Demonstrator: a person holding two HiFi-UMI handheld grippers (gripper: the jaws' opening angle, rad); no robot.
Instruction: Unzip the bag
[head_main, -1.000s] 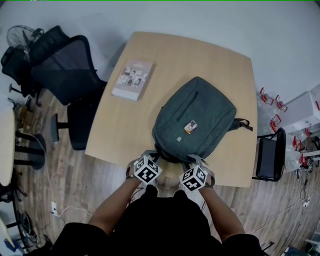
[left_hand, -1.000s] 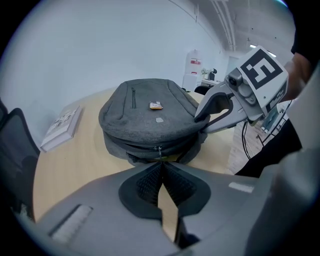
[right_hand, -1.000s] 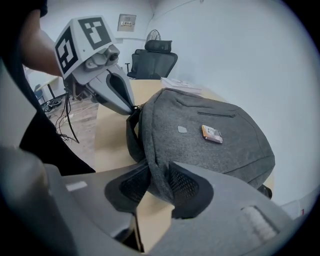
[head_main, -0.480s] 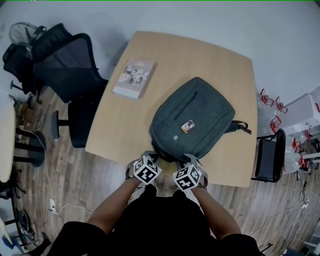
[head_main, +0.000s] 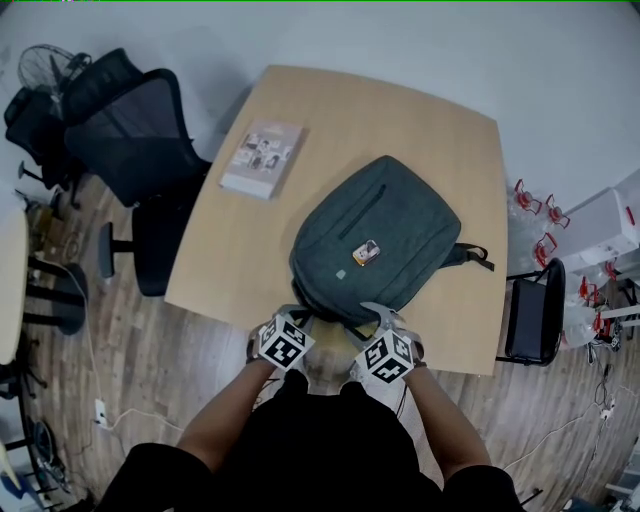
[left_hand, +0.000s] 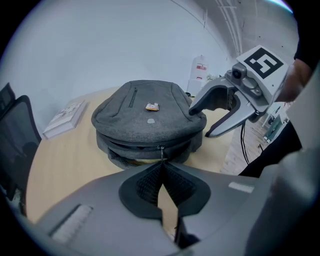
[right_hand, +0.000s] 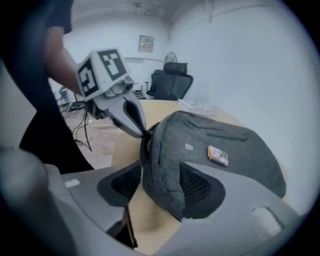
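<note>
The left tool (left_hand: 161, 163) has its jaws together, pinched on the zipper pull (left_hand: 161, 150) at the middle of the near end of the bag (left_hand: 145, 112). The right tool (right_hand: 160, 170) has just been opening its jaws. They stand apart with the bag's near corner between them, and a gap shows between the fabric and the pad (right_hand: 120, 182) on the side toward the left tool. In the head view both tools sit close together at the near edge of the counter (head_main: 240, 250), the right one just beside the bag's corner.

The grey bag lies flat on the counter, turned at an angle, with its zippered end almost at the near edge. Its right side runs close to the counter's right edge, and a dark strap (head_main: 476, 253) trails from it toward that edge. Bare wood opens on the bag's left and beyond its far end. A book (head_main: 263, 158) lies near the far left corner, well apart from the bag. Off the left edge stands a black office chair (head_main: 140, 140). A second dark chair (head_main: 525, 320) stands just past the right edge, on the plank floor (head_main: 130, 350).
</note>
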